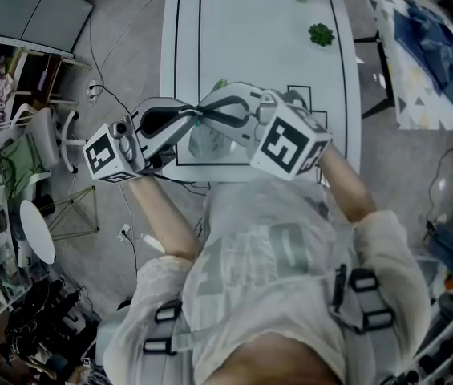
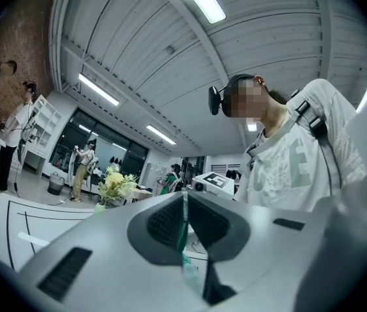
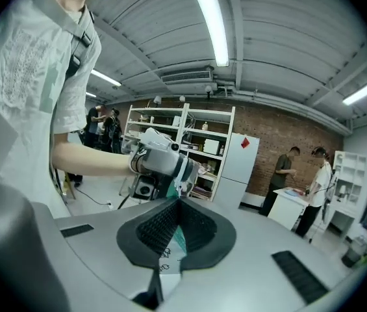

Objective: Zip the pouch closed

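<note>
Left gripper (image 1: 193,117) – in from 8 o'clock, jaws clamped on pouch (image 1: 207,140) edge, green strip pinched. Pouch translucent, held in air over near edge of worktop (image 1: 250,46), hanging toward 6 o'clock below gripper tips. Right gripper (image 1: 211,111) – in from 4 o'clock, jaws likewise closed on pouch, tip just beside left's.

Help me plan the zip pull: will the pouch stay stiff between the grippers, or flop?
Likely floppy: the pouch hangs thin below the left gripper and right gripper. Probably light, pinched flat by both. Its film may slip.
</note>
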Available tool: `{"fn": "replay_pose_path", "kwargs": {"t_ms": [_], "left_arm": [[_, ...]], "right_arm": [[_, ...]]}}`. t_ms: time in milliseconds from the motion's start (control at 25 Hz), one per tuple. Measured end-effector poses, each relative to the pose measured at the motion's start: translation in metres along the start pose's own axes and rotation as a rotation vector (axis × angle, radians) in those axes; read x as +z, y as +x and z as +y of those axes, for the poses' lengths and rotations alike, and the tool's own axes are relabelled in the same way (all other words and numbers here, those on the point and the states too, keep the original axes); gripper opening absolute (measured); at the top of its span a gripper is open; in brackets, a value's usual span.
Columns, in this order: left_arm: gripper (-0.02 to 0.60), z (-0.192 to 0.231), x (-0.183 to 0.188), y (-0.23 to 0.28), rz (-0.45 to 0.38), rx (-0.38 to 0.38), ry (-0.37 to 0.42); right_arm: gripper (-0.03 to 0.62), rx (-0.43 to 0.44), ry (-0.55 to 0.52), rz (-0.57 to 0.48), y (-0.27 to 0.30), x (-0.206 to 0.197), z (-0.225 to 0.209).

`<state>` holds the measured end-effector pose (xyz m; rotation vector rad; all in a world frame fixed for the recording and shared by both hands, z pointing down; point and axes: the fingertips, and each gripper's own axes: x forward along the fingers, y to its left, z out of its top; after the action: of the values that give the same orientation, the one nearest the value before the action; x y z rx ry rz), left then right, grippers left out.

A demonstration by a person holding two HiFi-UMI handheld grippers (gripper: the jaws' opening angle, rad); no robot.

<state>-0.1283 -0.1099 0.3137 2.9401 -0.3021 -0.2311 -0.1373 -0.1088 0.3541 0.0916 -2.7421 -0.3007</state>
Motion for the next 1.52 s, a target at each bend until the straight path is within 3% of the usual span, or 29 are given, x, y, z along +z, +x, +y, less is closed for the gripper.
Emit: {"fn": "replay_pose_path", "kwargs": {"t_ms": [160, 480, 680, 880, 1320, 1520], "left_arm": [[0.021, 0.001, -0.009, 0.0, 0.044, 0.019, -0.005], [0.021, -0.001, -0.03, 0.001, 0.145, 0.0, -0.022], [0.02, 0.004, -0.037, -0.001, 0.166, 0.029, -0.026], [0.02, 0.01, -0.028, 0.0, 0.052, 0.054, -0.031], [0.02, 0.02, -0.048, 0.009, 0.18, 0.073, -0.044], [0.02, 0.017, -0.047, 0.012, 0.176, 0.049, -0.042]], "right_arm": [[0.008, -0.105, -0.062, 0.022, 0.003, -0.011, -0.005], [0.006, -0.161, -0.191, 0.131, 0.005, -0.03, 0.002], [0.006, -0.176, -0.211, 0.148, 0.01, -0.036, 0.001], [0.006, -0.188, -0.224, 0.184, 0.012, -0.053, -0.005], [0.006, -0.197, -0.191, 0.239, 0.012, -0.076, -0.013], [0.006, -0.221, -0.195, 0.274, 0.01, -0.088, -0.018]]}}
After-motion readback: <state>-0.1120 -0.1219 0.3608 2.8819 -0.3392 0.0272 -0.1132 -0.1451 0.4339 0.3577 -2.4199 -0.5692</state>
